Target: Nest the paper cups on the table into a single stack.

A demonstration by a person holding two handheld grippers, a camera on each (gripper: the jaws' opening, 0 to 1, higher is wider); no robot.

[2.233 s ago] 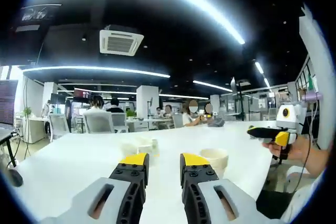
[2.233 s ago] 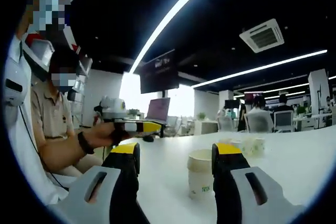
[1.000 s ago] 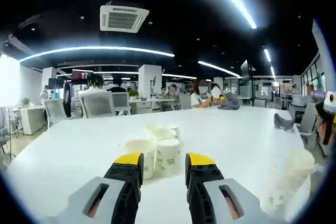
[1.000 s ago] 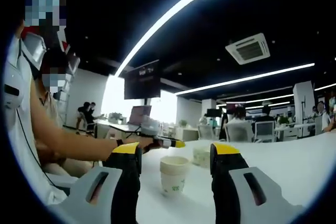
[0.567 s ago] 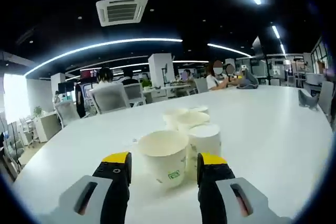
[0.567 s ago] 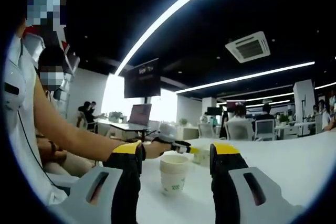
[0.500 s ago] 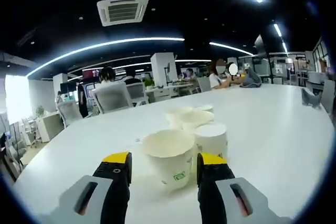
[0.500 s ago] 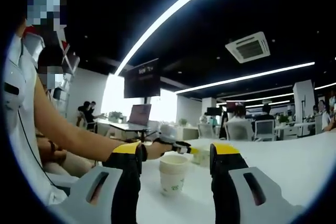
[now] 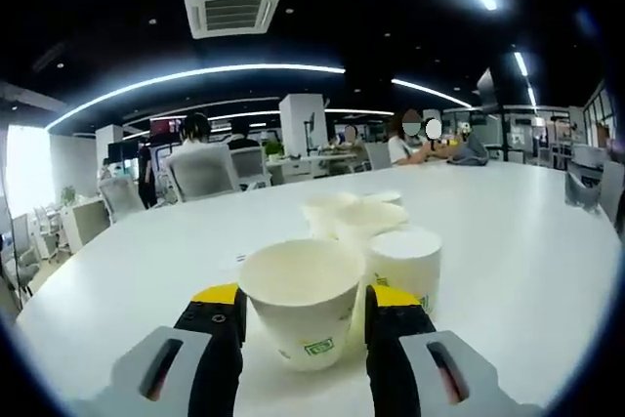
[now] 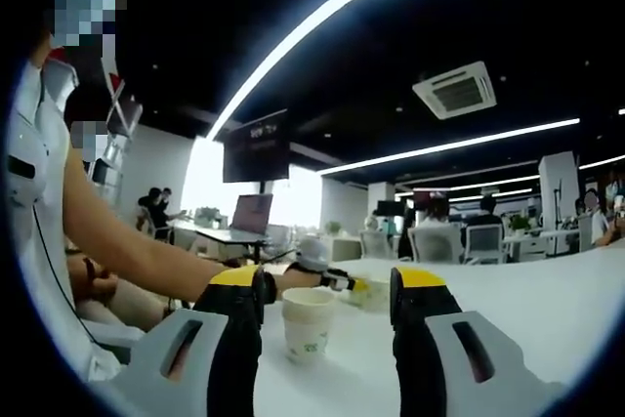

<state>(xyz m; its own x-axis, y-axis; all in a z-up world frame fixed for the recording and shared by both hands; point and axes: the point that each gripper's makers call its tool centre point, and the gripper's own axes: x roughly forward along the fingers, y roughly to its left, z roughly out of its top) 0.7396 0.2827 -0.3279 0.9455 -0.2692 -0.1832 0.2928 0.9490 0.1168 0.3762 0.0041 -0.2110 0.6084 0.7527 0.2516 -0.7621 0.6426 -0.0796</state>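
An upright cream paper cup point(image 9: 301, 308) with a small green mark stands between the jaws of my left gripper point(image 9: 305, 298), which is open, a yellow-tipped jaw close to each side of the cup. Just right of it an upside-down cup point(image 9: 406, 259) rests on the white table point(image 9: 527, 251), and several more cups point(image 9: 348, 214) cluster behind. In the right gripper view another upright cup point(image 10: 308, 324) stands alone ahead of my open right gripper point(image 10: 325, 286). Beyond that cup, a hand holds the left gripper point(image 10: 332, 277) near the cluster of cups point(image 10: 373, 290).
The white table point(image 10: 547, 310) stretches far to the right. A person's arm point(image 10: 127, 266) reaches in from the left of the right gripper view. Office chairs point(image 9: 200, 175), desks and seated people lie beyond the far table edge.
The left gripper has moved forward, so the nearest cup now sits deeper between its jaws and looks larger. The right gripper view has shifted only slightly; its cup stays put.
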